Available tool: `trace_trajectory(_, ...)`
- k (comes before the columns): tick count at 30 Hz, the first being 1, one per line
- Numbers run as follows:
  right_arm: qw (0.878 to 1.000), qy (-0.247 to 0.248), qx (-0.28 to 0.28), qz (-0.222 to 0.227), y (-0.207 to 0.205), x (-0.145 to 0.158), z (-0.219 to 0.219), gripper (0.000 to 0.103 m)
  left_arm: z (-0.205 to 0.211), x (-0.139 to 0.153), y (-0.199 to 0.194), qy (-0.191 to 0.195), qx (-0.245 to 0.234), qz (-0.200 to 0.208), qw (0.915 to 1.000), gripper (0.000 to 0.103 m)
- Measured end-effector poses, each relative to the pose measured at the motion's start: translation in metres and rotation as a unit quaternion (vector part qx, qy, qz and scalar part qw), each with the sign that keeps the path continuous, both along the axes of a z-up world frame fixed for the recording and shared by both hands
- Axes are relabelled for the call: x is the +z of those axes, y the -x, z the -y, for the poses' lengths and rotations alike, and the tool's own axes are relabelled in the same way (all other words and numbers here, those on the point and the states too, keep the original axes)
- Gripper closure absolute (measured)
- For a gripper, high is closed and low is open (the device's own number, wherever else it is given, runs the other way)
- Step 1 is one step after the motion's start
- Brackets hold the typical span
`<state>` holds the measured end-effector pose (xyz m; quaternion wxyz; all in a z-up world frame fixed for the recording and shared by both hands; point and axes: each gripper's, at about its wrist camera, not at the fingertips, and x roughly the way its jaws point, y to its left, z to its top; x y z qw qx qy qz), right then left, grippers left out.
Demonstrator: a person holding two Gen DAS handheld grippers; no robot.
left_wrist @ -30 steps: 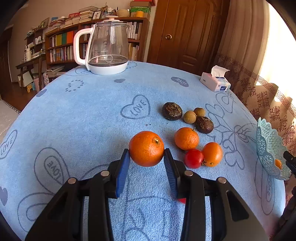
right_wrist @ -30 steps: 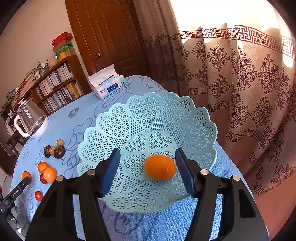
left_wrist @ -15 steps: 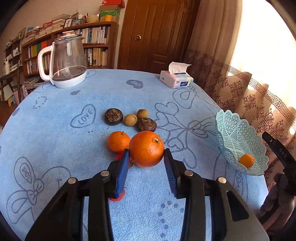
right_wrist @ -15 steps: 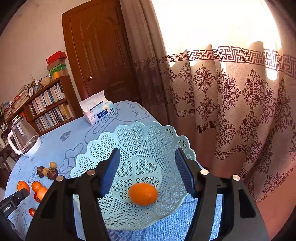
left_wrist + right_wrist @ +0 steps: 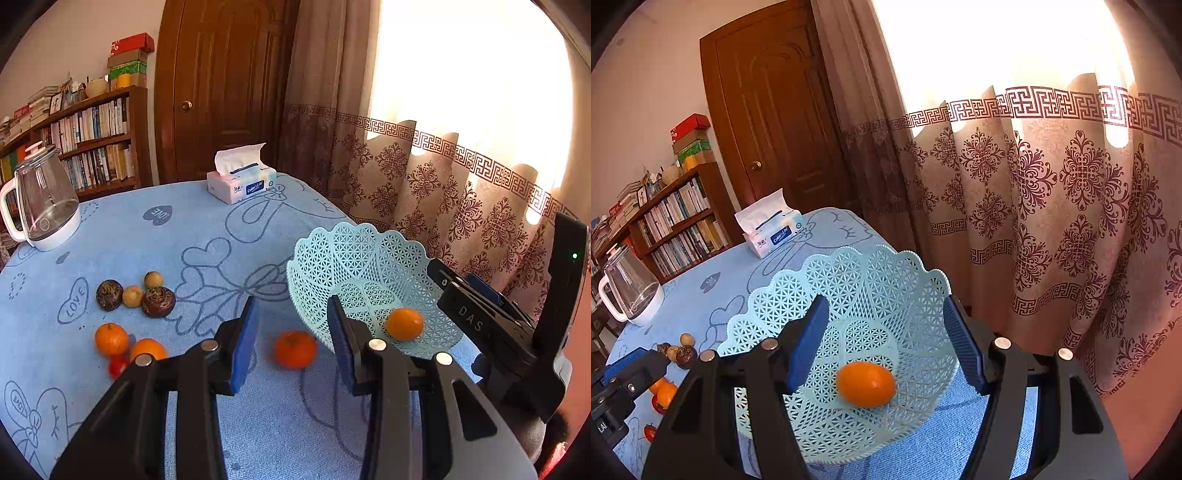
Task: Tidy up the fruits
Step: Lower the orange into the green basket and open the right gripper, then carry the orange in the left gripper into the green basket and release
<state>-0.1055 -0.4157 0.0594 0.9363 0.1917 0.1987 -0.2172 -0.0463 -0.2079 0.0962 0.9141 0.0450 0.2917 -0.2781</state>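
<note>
A light-blue lattice basket (image 5: 354, 258) stands near the table's right edge and holds one small orange fruit (image 5: 404, 324); the basket (image 5: 886, 280) and fruit (image 5: 866, 384) also show in the right wrist view. My left gripper (image 5: 292, 328) is open and empty. A large orange (image 5: 295, 349) lies on the blue cloth between its fingers, just left of the basket. My right gripper (image 5: 882, 343) is open over the basket, holding nothing. More fruit lies at the left: two oranges (image 5: 111, 338), a red tomato (image 5: 117, 365), dark passion fruits (image 5: 159, 301) and small brown longans (image 5: 132, 296).
A tissue box (image 5: 242, 182) sits at the table's far side. A glass kettle (image 5: 42, 206) stands at the far left. A patterned curtain (image 5: 1052, 206) hangs right beside the table edge. A bookshelf (image 5: 88, 129) and a door are behind.
My left gripper carried the large orange right toward the basket, then opened; the orange now lies on the cloth beside the basket. The right gripper drew back a little.
</note>
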Motion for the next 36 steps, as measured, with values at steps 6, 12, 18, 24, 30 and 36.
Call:
trace_trajectory(6, 1.000, -0.005, -0.003, 0.002, 0.001, -0.001, 0.002, 0.037, -0.010, -0.026, -0.017, -0.013, 0.015, -0.052, 0.9984, 0.050)
trace_trajectory(12, 1.000, -0.004, -0.002, 0.002, 0.001, -0.002, 0.001, 0.037, -0.004, -0.048, -0.017, -0.019, -0.008, -0.084, 0.9963, 0.045)
trace_trajectory(18, 1.000, -0.004, 0.001, 0.000, 0.000, -0.003, 0.000, 0.037, 0.014, -0.068, -0.027, -0.049, -0.029, -0.096, 0.9938, 0.046)
trace_trajectory(24, 1.000, -0.007, 0.002, -0.003, -0.002, -0.005, 0.001, 0.037, 0.023, -0.080, -0.042, -0.052, -0.044, -0.126, 0.9896, 0.056)
trace_trajectory(30, 1.000, -0.009, -0.001, 0.000, -0.002, -0.005, 0.002, 0.037, 0.022, -0.081, -0.038, -0.048, -0.054, -0.127, 0.9892, 0.063)
trace_trajectory(36, 1.000, -0.007, -0.007, 0.005, 0.001, -0.004, 0.002, 0.037, 0.001, -0.066, -0.033, -0.033, -0.009, -0.111, 0.9933, 0.063)
